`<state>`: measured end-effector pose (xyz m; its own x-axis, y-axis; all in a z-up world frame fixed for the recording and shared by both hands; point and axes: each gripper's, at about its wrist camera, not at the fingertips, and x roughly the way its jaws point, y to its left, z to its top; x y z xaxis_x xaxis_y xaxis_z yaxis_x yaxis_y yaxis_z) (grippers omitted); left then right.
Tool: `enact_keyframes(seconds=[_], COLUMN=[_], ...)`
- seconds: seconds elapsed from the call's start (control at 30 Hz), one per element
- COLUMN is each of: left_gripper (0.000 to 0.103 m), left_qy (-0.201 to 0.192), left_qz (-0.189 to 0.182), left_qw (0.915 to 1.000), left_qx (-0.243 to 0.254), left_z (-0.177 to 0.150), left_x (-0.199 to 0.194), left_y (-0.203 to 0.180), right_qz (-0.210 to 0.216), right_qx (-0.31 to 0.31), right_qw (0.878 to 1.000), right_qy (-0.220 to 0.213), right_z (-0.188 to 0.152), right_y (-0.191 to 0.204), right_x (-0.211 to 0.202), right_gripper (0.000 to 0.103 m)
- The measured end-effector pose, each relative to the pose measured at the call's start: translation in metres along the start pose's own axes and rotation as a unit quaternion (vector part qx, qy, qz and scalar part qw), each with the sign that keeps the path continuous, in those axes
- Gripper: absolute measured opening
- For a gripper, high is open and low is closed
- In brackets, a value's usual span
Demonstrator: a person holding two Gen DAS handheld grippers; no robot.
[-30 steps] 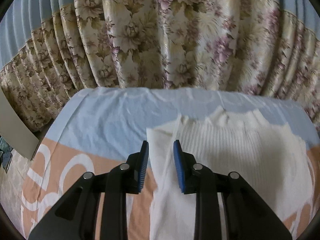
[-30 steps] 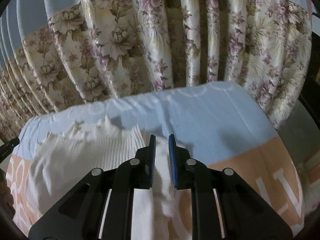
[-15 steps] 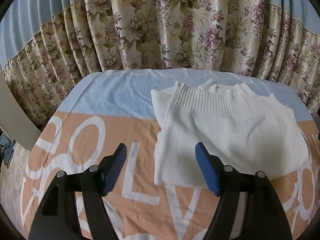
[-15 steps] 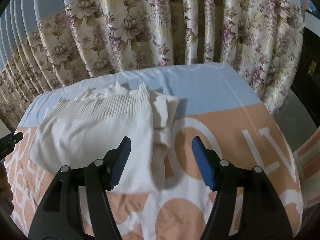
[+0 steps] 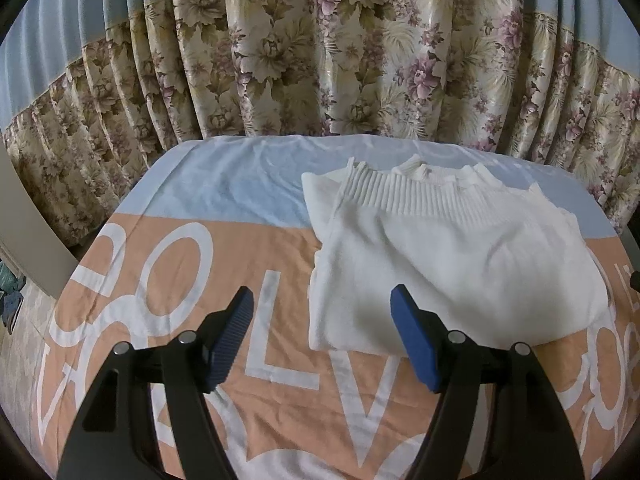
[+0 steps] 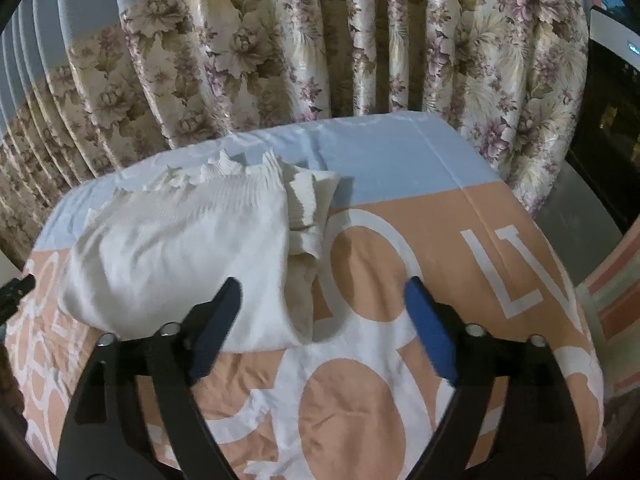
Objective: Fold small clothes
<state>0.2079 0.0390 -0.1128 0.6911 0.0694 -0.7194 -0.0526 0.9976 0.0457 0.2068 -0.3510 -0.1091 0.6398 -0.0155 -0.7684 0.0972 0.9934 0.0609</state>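
A white knitted sweater (image 5: 452, 256) lies folded on the table, its ribbed hem towards the curtain. In the right wrist view the sweater (image 6: 180, 248) lies left of centre with a folded sleeve bunched along its right edge. My left gripper (image 5: 322, 336) is open and empty, held above the table near the sweater's front left corner. My right gripper (image 6: 322, 324) is open and empty, held above the table near the sweater's front right corner. Neither touches the cloth.
The table is covered by an orange and pale blue cloth (image 5: 192, 264) with large white letters. A floral curtain (image 5: 320, 60) hangs close behind the table's far edge. A dark appliance (image 6: 608, 112) stands at the far right in the right wrist view.
Both grippers let go of the sweater's edges, opened wide and drew back towards the front of the table. The sweater stays folded where it was laid.
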Motion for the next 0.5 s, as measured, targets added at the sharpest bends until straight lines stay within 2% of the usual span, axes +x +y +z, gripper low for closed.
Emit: enact_keyframes(seconds=[0.1,0.23,0.37,0.5], left_gripper=[0.073,0.073,0.073,0.073], left_qy=[-0.001,-0.002,-0.001,0.004], left_qz=[0.000,0.000,0.000,0.000], left_qw=[1.0000,1.0000,1.0000,1.0000], left_qx=[0.000,0.003,0.002,0.002], left_z=[0.001,0.002,0.002,0.007], left_x=[0.001,0.001,0.001,0.006], left_y=[0.001,0.001,0.002,0.003], right_qz=[0.011,0.009,0.012,0.018], right_qx=[0.002,-0.003,0.003,0.010], right_qw=[1.000,0.999,1.000,0.999], right_qy=[0.005,0.034,0.022,0.028], right_z=[0.001,0.005,0.008,0.013], right_y=[0.001,0.002,0.000,-0.001], right_x=[0.003,0.015,0.015,0.022], right_gripper=[0.100,0.100,0.100,0.100])
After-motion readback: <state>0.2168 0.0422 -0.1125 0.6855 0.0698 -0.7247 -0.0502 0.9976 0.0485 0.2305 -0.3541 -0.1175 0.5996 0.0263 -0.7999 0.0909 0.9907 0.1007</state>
